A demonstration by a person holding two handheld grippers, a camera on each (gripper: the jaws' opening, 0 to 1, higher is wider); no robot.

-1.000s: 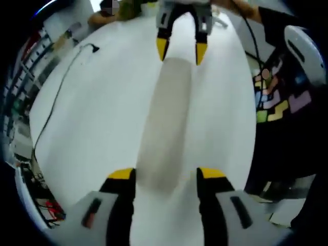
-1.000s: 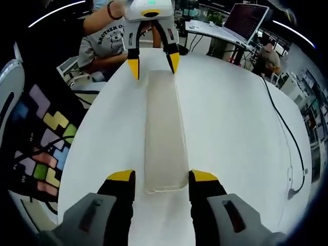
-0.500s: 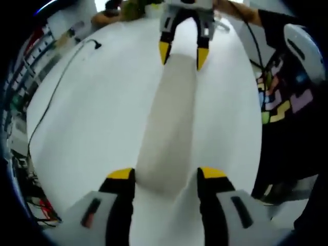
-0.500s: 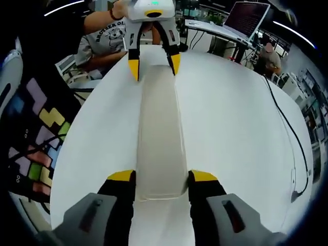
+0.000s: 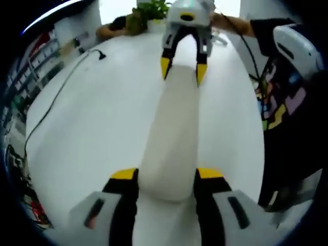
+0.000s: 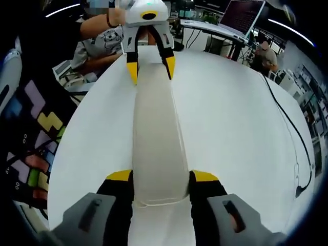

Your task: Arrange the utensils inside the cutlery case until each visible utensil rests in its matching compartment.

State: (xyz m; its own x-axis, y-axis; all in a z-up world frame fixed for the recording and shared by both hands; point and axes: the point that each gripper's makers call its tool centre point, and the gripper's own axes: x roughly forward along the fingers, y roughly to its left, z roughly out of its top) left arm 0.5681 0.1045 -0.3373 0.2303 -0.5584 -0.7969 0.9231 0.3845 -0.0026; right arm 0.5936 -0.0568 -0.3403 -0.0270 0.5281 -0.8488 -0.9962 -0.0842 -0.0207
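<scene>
I'm holding the cutlery case [image 6: 155, 148], a long, narrow, translucent plastic piece with rounded ends, lengthwise between my two grippers above the white desk [image 6: 236, 118]. Its smooth, frosted surface is hiding whatever lies inside. My right gripper [image 6: 162, 177] is clamping one end, jaws pressing both sides. My left gripper [image 5: 167, 175] is gripping the opposite end likewise. A black cable [image 5: 56, 97] is trailing across the desk.
</scene>
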